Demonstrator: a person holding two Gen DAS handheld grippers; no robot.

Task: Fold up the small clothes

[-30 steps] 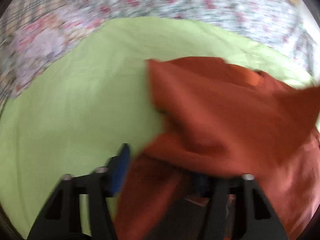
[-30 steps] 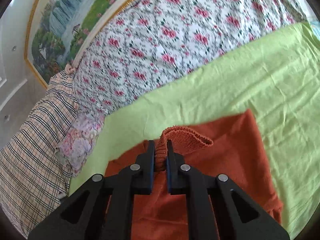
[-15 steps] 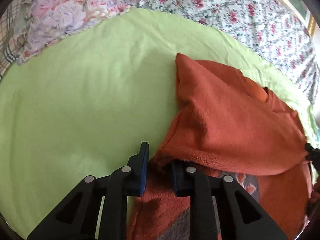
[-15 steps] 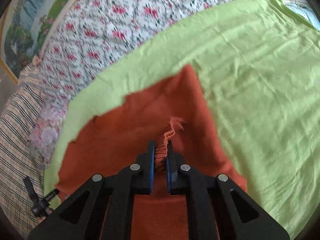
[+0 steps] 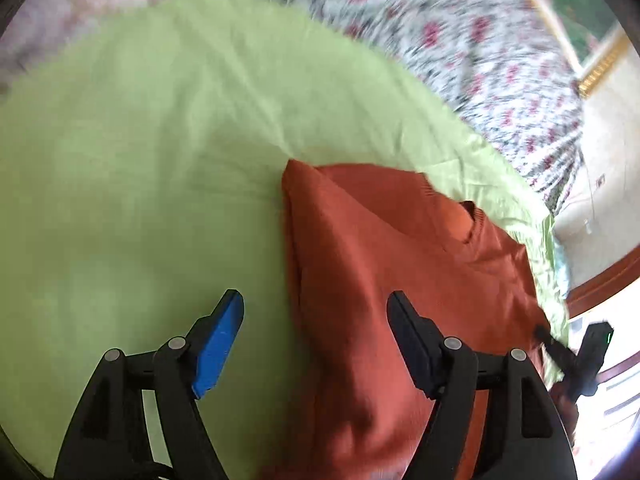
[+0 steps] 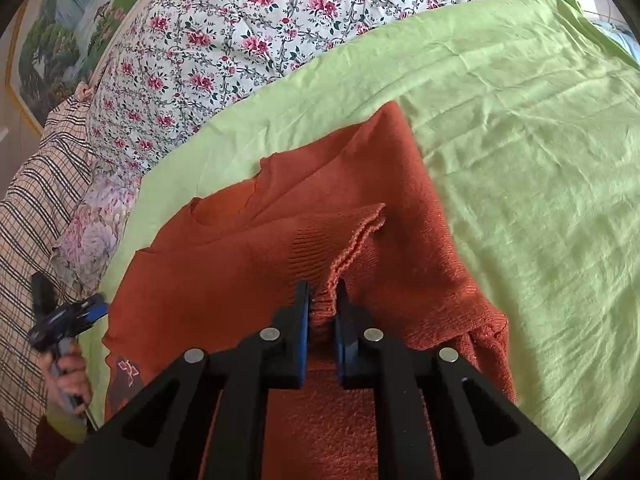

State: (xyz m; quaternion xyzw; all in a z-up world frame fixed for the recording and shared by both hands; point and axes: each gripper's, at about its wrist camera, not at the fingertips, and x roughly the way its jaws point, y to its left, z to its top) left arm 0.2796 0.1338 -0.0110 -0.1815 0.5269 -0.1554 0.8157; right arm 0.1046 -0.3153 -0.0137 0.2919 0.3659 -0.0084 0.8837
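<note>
A rust-orange knit sweater (image 6: 248, 280) lies partly folded on a lime-green sheet (image 6: 520, 152); it also shows in the left wrist view (image 5: 380, 280). My right gripper (image 6: 322, 292) is shut on the sweater's ribbed hem, holding it over the body of the garment. My left gripper (image 5: 316, 312) is open and empty, its jaws straddling the sweater's left folded edge just above the sheet (image 5: 140, 160). The left gripper also appears at the left edge of the right wrist view (image 6: 68, 316), held in a hand.
A floral quilt (image 6: 280, 28) lies beyond the green sheet. A plaid cloth (image 6: 36, 184) and a flowered pillow (image 6: 92, 224) lie at the left. A landscape painting (image 6: 68, 12) hangs on the wall behind.
My left gripper has opened and let go of the sweater edge. My right gripper has kept hold of the hem and laid the fold lower over the sweater.
</note>
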